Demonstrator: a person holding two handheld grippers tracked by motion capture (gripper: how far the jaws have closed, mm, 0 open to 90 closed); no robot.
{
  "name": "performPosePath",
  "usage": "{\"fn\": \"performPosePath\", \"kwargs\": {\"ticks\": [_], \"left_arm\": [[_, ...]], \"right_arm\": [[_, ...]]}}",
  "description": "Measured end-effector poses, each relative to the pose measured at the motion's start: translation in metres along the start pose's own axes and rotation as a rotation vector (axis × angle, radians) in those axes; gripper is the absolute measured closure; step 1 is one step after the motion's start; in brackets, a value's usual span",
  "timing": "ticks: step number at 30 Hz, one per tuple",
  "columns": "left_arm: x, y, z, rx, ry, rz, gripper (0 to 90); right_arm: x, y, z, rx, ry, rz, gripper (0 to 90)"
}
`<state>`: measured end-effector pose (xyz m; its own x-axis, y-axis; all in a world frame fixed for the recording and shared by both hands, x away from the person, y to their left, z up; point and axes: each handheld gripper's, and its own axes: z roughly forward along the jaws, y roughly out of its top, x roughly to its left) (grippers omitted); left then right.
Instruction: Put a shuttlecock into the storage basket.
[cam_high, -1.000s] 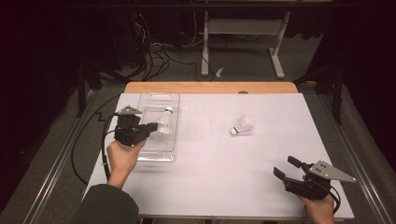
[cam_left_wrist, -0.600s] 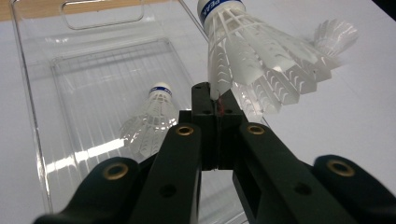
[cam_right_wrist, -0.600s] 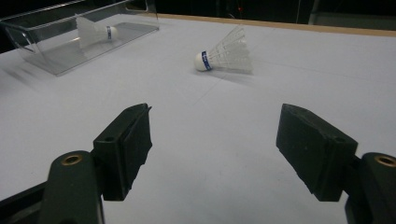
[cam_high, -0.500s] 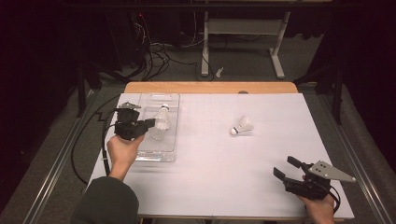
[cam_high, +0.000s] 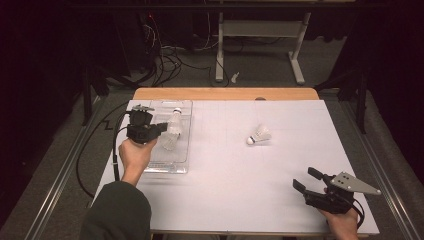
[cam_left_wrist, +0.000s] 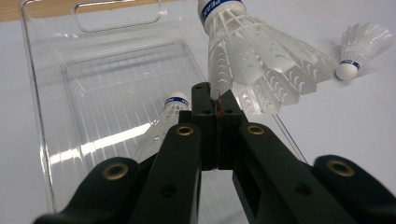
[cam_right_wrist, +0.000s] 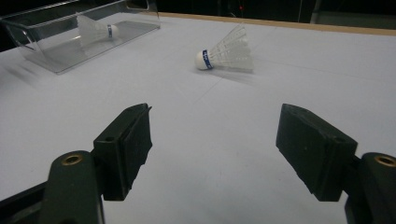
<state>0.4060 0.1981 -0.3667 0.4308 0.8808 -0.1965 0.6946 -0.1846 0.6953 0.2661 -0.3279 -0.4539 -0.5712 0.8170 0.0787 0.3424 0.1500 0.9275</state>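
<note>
Over the clear tray (cam_high: 185, 107) at the table's left: left gripper (cam_left_wrist: 215, 95), jaws pinched tight on the skirt edge of a shuttlecock (cam_left_wrist: 252, 56); second shuttlecock (cam_left_wrist: 163, 123) lying inside. Mid-table, well apart: third shuttlecock (cam_high: 259, 135). Near right corner: right gripper (cam_right_wrist: 215, 140), jaws spread wide, holding nothing.

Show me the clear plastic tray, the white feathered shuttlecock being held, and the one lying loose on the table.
Clear plastic tray (cam_high: 165, 167): high view, near rim.
Held white shuttlecock (cam_left_wrist: 261, 51): left gripper view, feather skirt.
Loose white shuttlecock (cam_high: 259, 134): high view, skirt.
</note>
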Motion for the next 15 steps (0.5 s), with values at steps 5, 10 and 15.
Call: {"fn": "performPosePath", "kwargs": {"ticks": [5, 10, 15], "left_arm": [[0.004, 0.003, 0.003, -0.003, 0.000, -0.011, 90.0], [0.006, 0.009, 0.003, 0.017, 0.036, 0.001, 90.0], [0.009, 0.013, 0.004, 0.024, 0.052, -0.006, 90.0]], "right_arm": [[0.000, 0.000, 0.001, 0.001, -0.003, 0.003, 26.9], [-0.001, 0.000, -0.001, -0.003, -0.003, 0.005, 26.9], [-0.001, 0.000, -0.001, -0.002, -0.003, 0.005, 26.9]]}}
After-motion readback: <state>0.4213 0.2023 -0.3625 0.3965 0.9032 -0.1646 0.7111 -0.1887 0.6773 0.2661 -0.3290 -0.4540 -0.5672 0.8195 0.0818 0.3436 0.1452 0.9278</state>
